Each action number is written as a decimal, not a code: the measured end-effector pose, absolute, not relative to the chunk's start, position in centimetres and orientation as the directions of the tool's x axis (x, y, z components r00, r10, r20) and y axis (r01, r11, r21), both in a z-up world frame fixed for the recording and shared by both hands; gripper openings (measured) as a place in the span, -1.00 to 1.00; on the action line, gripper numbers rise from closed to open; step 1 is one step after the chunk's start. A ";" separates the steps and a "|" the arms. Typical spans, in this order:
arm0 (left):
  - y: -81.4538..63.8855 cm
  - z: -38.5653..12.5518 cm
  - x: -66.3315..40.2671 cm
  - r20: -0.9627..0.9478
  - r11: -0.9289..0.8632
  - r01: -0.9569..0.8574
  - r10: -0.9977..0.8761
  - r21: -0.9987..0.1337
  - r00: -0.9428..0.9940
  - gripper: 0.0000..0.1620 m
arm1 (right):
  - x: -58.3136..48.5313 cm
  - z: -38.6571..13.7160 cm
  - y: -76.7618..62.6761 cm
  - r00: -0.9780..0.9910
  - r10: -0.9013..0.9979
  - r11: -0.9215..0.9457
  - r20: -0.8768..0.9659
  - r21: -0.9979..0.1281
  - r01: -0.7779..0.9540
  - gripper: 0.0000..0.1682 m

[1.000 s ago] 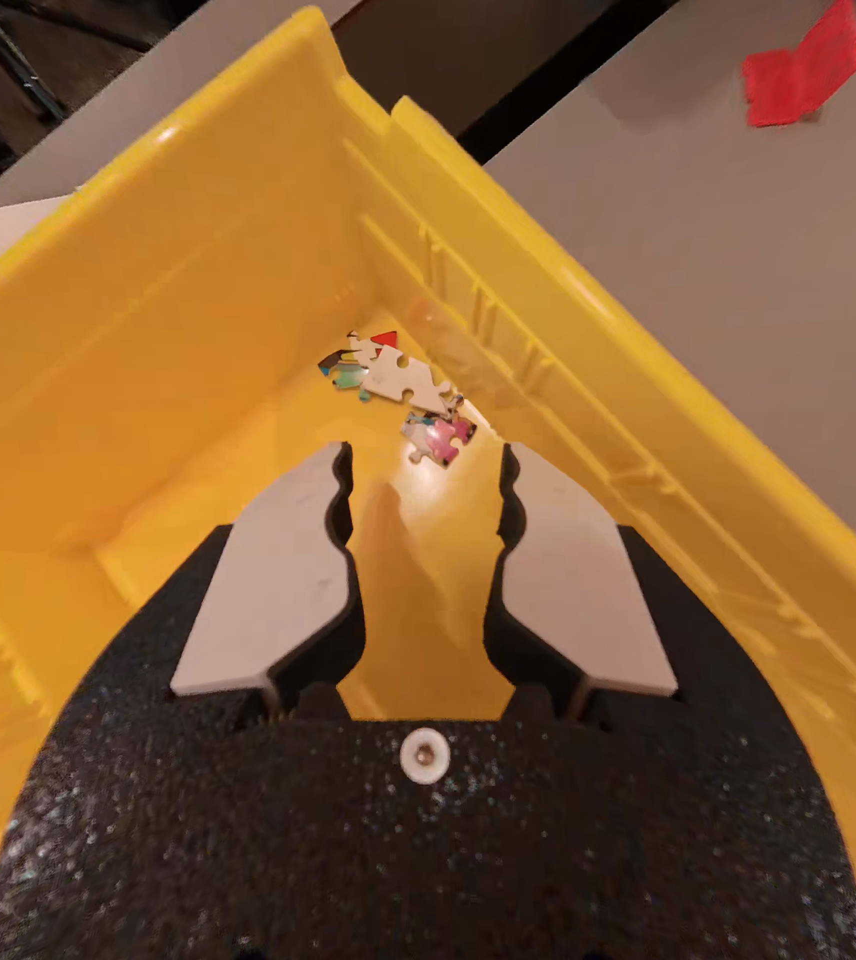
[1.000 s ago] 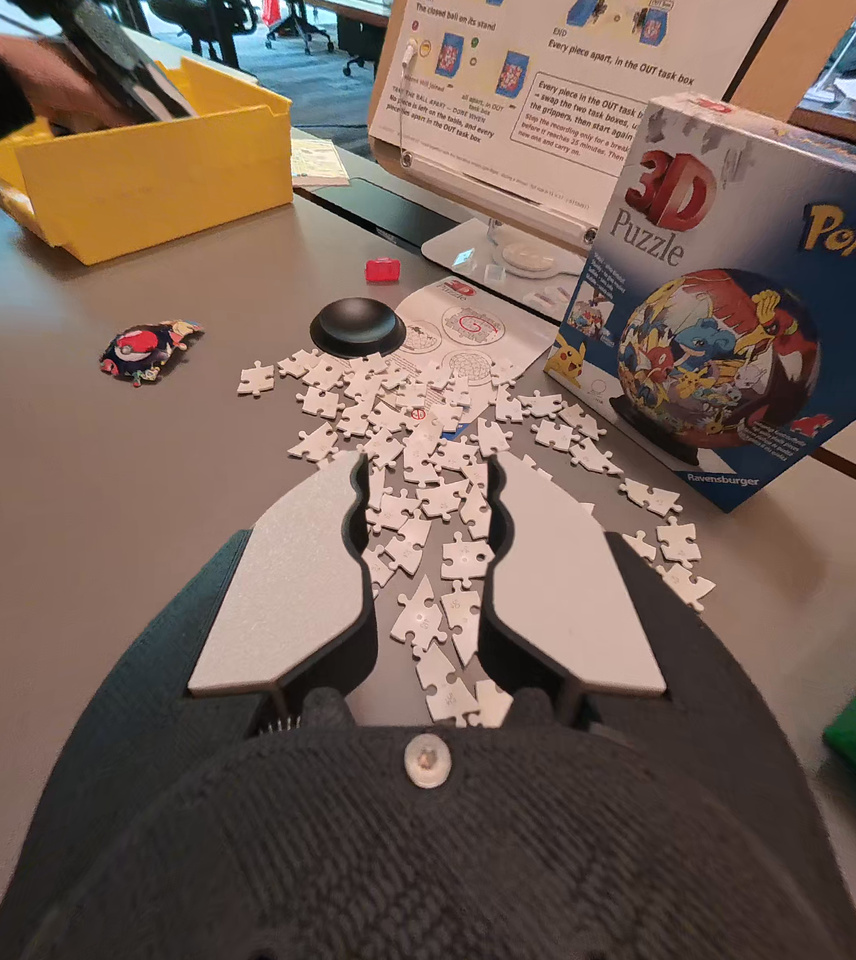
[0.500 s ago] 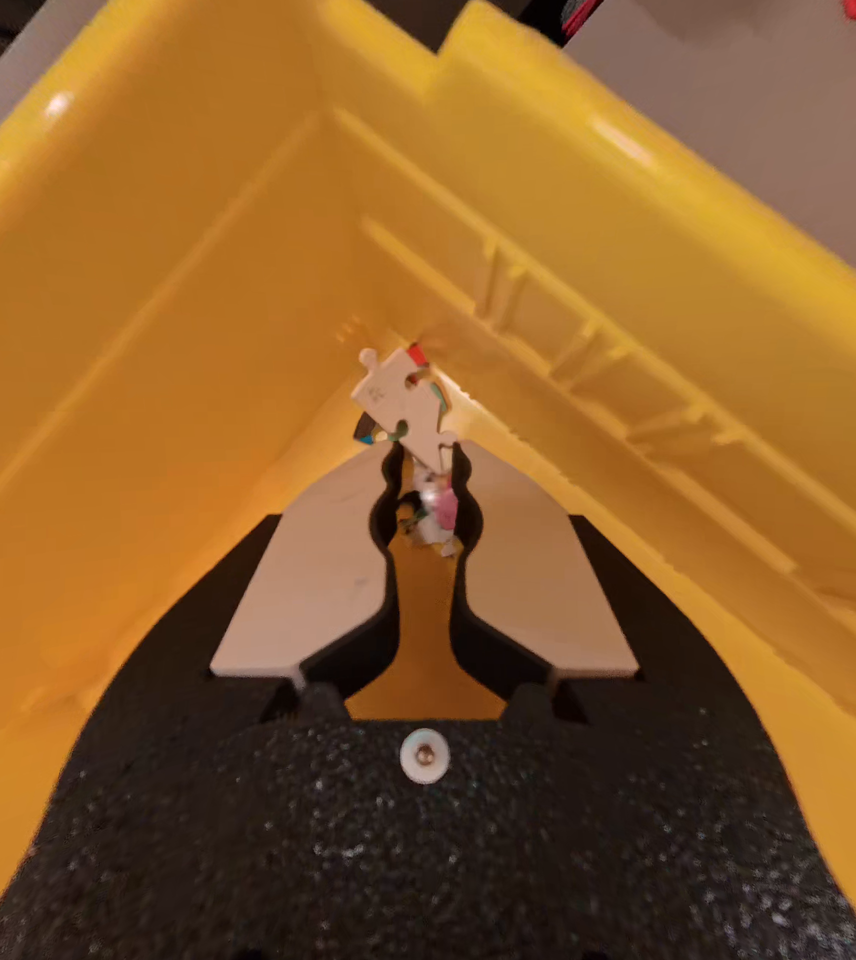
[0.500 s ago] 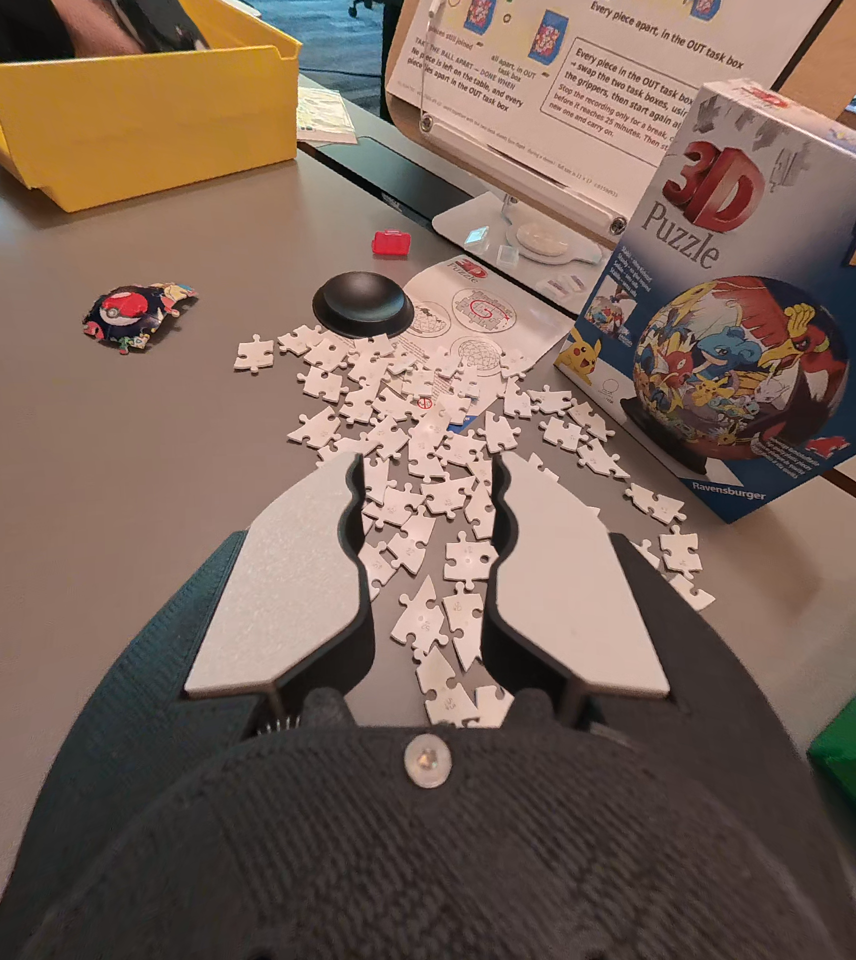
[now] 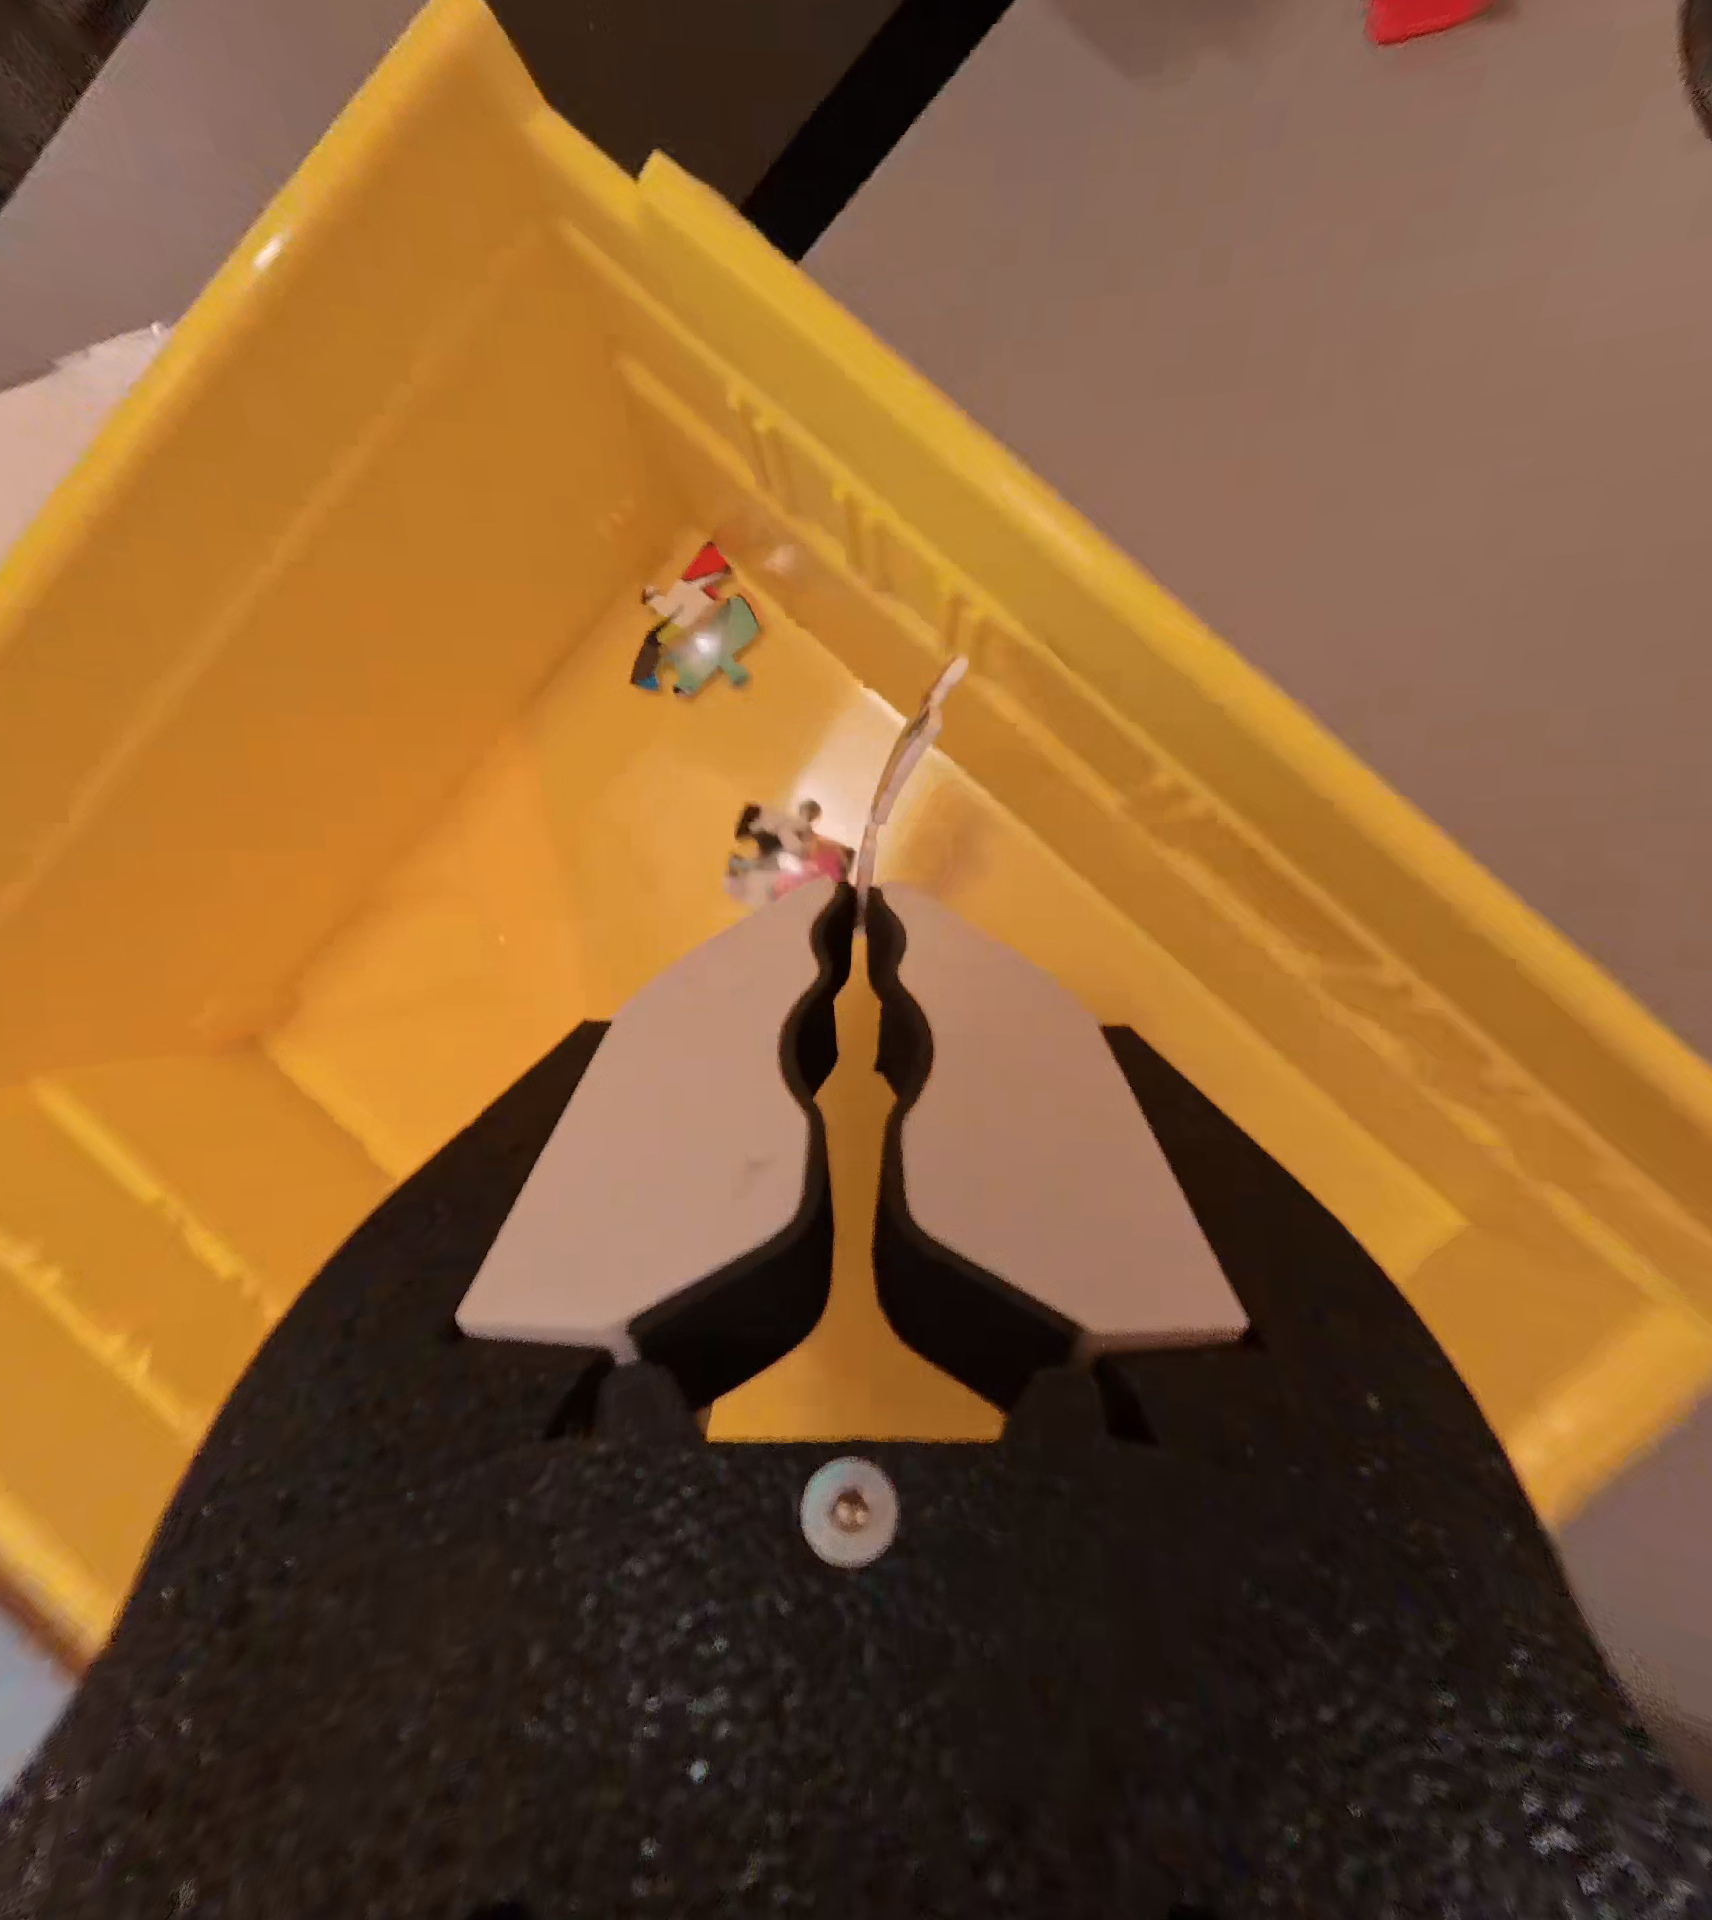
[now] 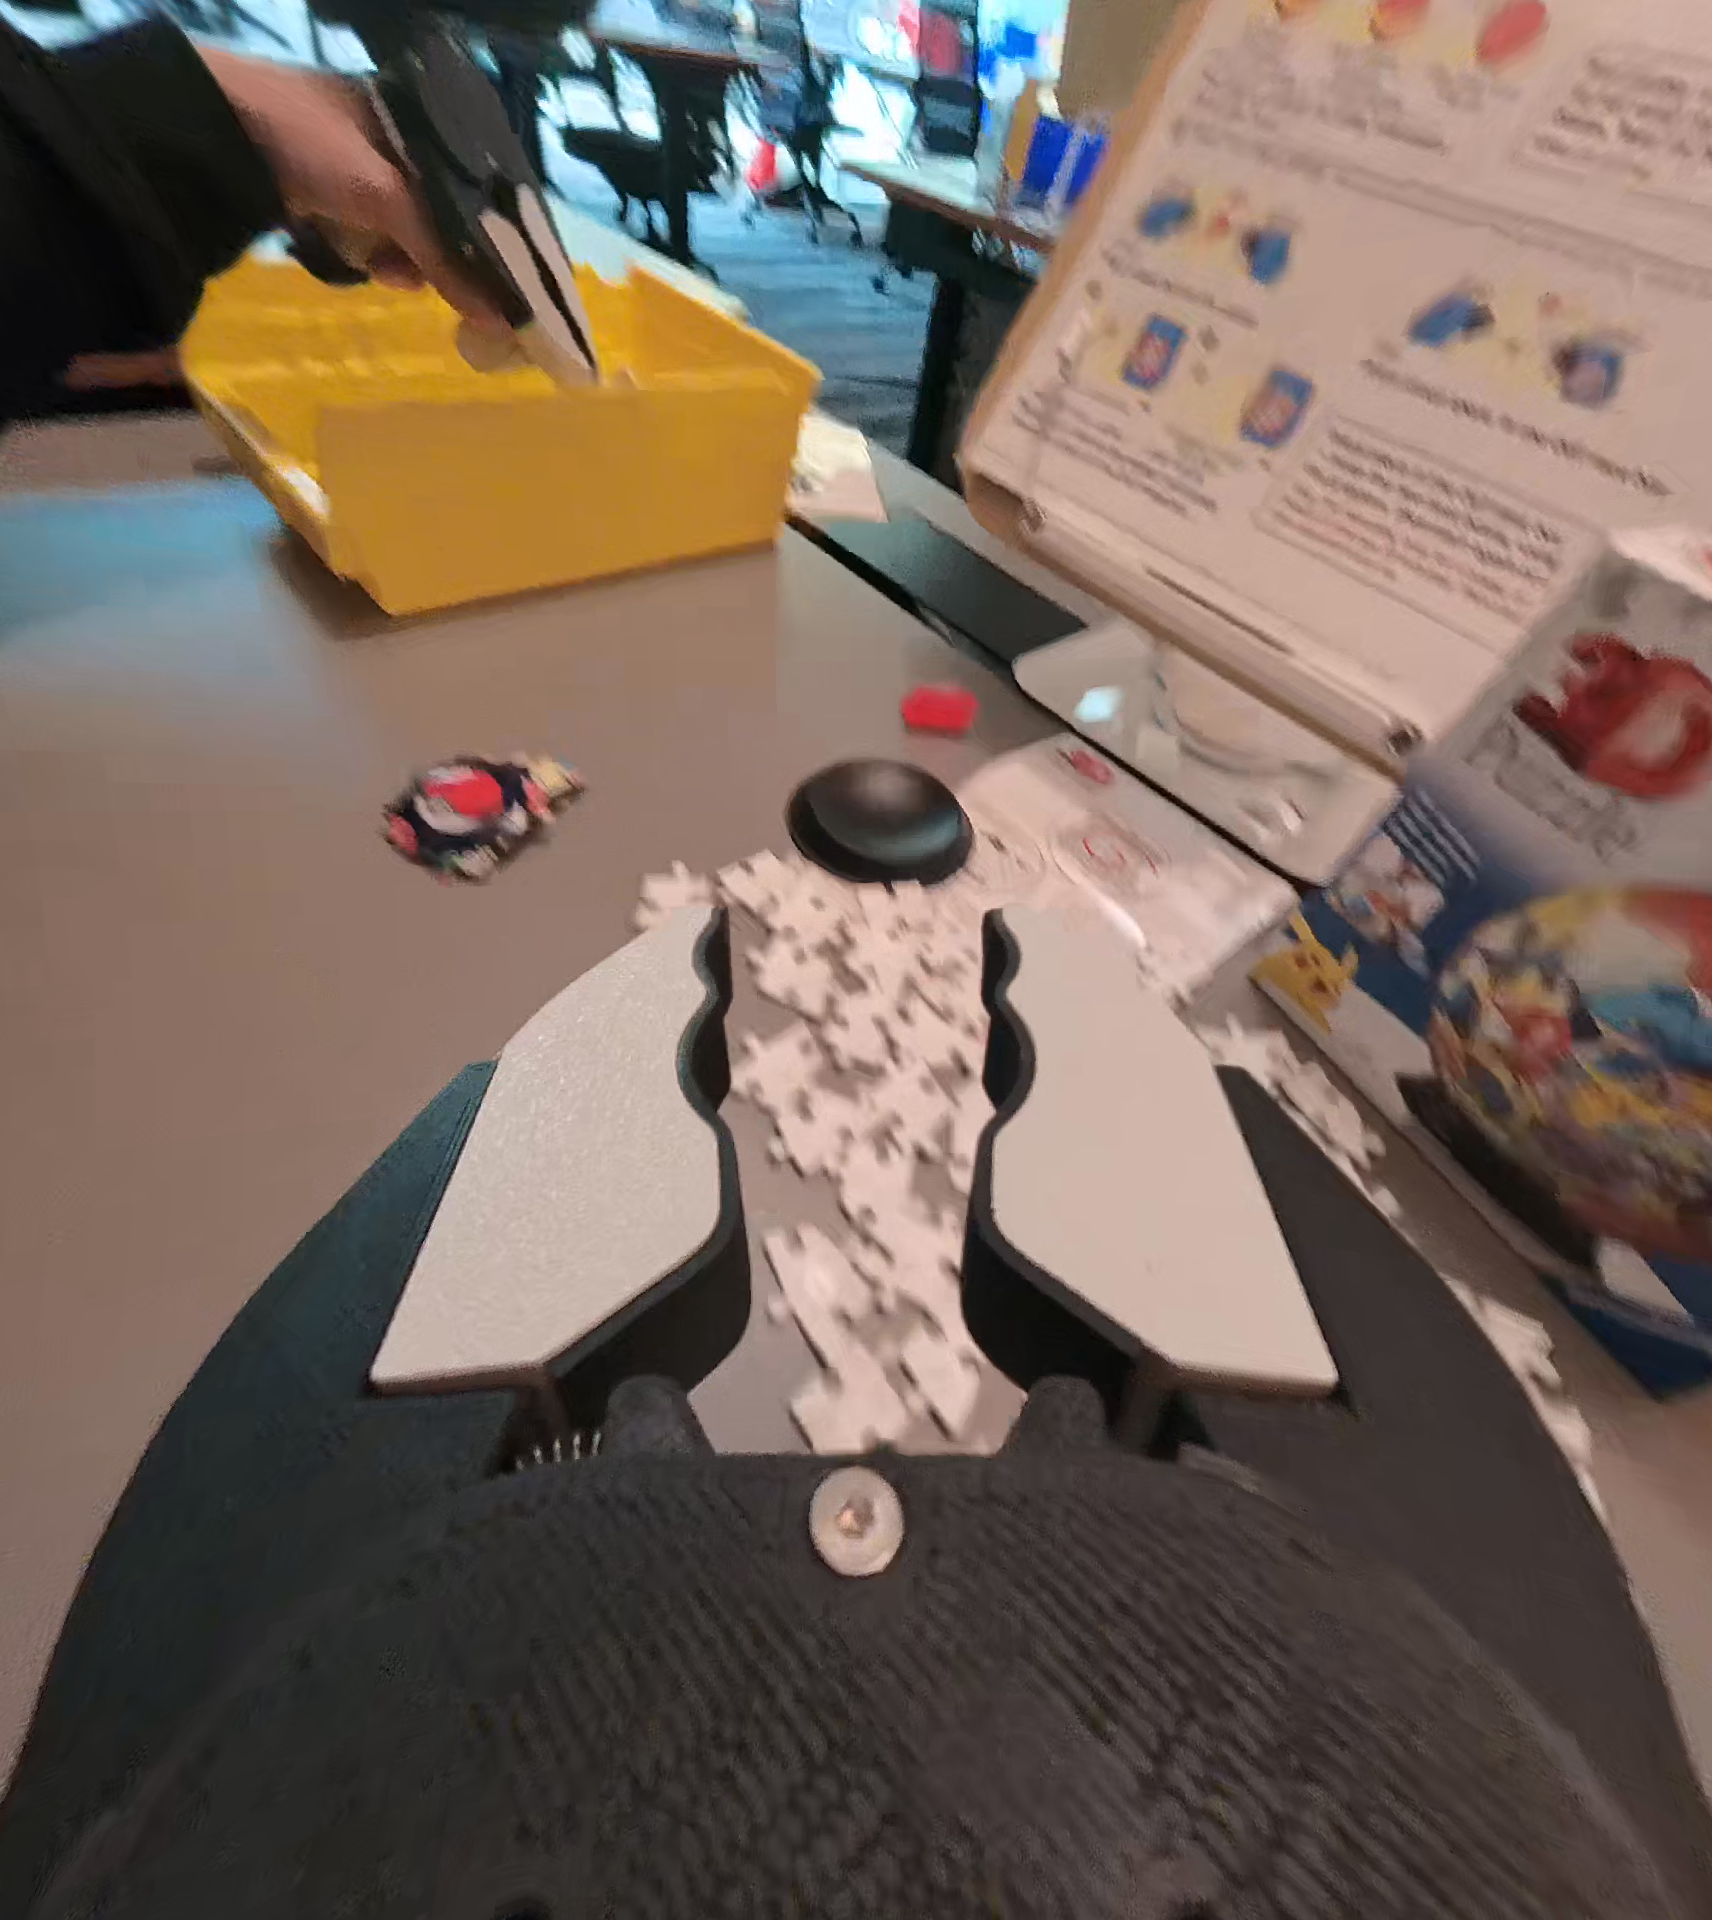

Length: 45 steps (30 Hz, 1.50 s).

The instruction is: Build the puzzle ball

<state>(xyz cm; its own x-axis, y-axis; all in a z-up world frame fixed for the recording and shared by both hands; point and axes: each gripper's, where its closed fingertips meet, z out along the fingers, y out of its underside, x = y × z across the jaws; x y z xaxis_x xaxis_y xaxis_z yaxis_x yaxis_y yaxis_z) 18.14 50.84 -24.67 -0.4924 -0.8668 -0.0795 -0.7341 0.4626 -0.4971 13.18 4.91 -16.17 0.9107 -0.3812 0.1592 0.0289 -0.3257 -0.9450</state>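
My left gripper is inside the yellow bin and is shut on a puzzle piece that stands edge-on above its tips. Two more coloured pieces lie on the bin floor: one in the far corner, one just ahead of the tips. My right gripper is open and empty, above a heap of white face-down puzzle pieces on the grey table. A small joined patch of coloured pieces lies to the left. The black round stand sits behind the heap.
The puzzle box stands at the right. A tilted instruction board stands behind it. A small red object lies on the table. The yellow bin and the hand with the left gripper show at the far left. My right fingertips sit around 50 centimetres from my left ones.
The left gripper closed on a piece in the bin corner and pulled back, lifting it. The right gripper tilted up over the heap and stayed open.
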 end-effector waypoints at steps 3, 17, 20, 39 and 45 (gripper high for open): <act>49.2 -20.5 15.3 -0.036 0.437 -0.742 -0.872 -0.508 -0.489 -0.98 | 11.5 -14.0 9.1 0.943 -0.285 -0.265 0.172 -0.959 0.095 -0.49; 23.9 -11.6 6.7 0.365 0.593 -0.580 -0.452 -0.559 -0.814 -0.99 | 7.4 -8.0 19.5 0.992 -0.090 -0.139 0.087 -0.988 0.074 -0.60; 20.7 -11.8 6.9 0.366 0.628 -0.538 -0.395 -0.563 -0.843 -0.98 | 7.8 -8.8 18.0 0.992 -0.107 -0.140 0.063 -0.989 0.047 -0.74; 6.6 -10.9 10.5 0.320 0.387 -0.466 -0.385 -0.796 -0.866 -0.75 | 13.3 -7.9 3.8 0.868 -0.123 0.438 -0.481 -0.811 -0.387 -0.97; 3.0 -10.3 12.1 0.400 0.176 -0.502 -0.409 -0.847 -0.820 -0.78 | 13.3 -7.6 1.2 0.889 -0.160 0.468 -0.429 -0.826 -0.314 -0.97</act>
<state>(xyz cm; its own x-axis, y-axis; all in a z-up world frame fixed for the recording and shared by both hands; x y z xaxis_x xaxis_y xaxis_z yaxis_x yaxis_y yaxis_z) 12.07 3.00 -10.27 -0.8201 -0.4088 0.4005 -0.5015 0.1764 -0.8470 13.31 1.23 -7.55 0.8890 -0.1604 -0.4290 -0.3140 0.4684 -0.8258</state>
